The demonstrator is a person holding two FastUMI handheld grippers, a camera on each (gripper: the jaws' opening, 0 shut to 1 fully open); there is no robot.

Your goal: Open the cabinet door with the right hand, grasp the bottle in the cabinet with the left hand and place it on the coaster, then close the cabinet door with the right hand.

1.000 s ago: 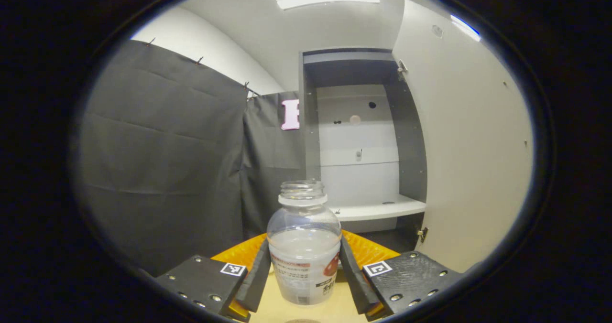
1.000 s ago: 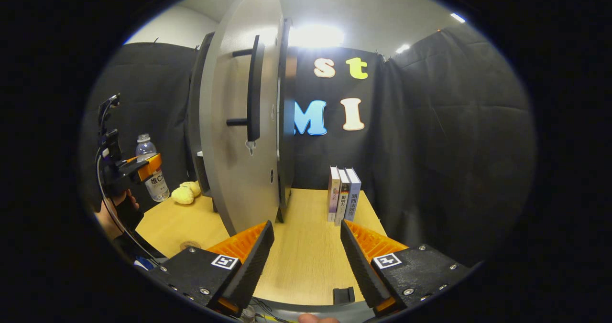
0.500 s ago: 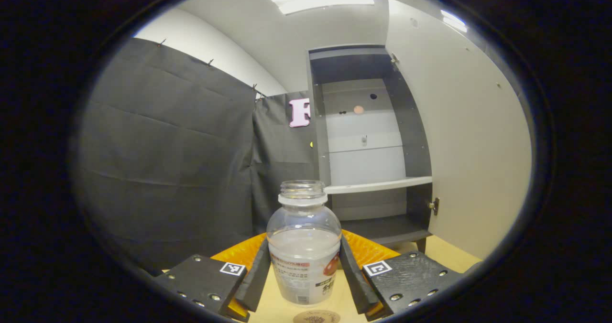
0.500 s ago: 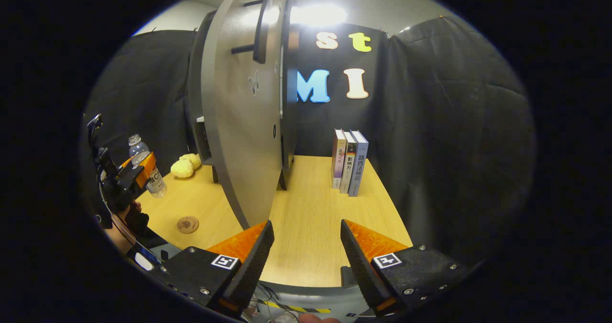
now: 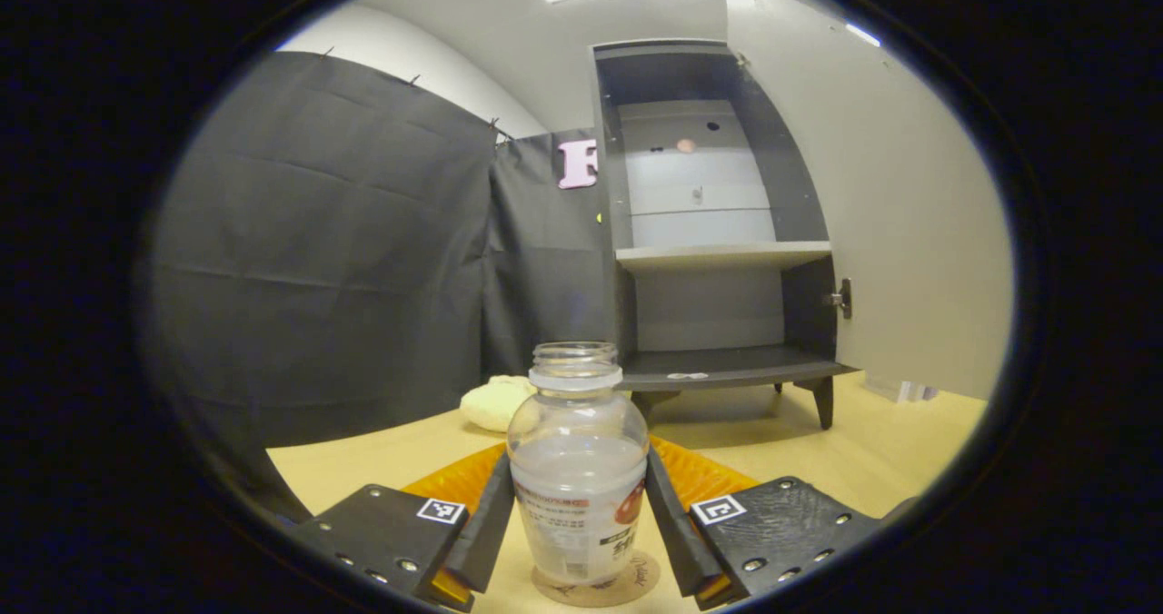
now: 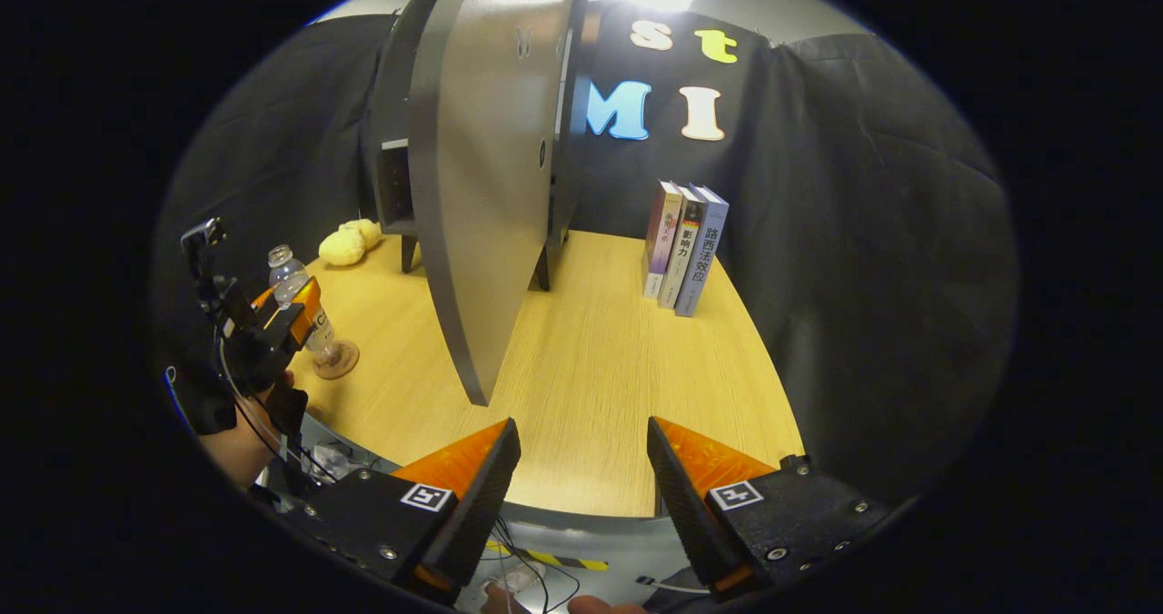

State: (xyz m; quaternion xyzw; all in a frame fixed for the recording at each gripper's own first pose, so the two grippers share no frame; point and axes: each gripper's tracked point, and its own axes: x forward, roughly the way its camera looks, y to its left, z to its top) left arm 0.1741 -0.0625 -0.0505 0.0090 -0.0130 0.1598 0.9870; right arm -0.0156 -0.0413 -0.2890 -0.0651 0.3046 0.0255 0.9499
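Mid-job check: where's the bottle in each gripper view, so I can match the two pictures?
Left gripper view: bottle bottom centre, between the left gripper fingers, over the coaster.
Right gripper view: bottle far left, on the coaster.
Shared landmark: the open cabinet door.

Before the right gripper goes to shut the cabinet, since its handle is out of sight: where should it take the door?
Probably the cabinet door by its free vertical edge, approached from the front: it stands wide open and the right gripper, jaws open, faces its outer face.
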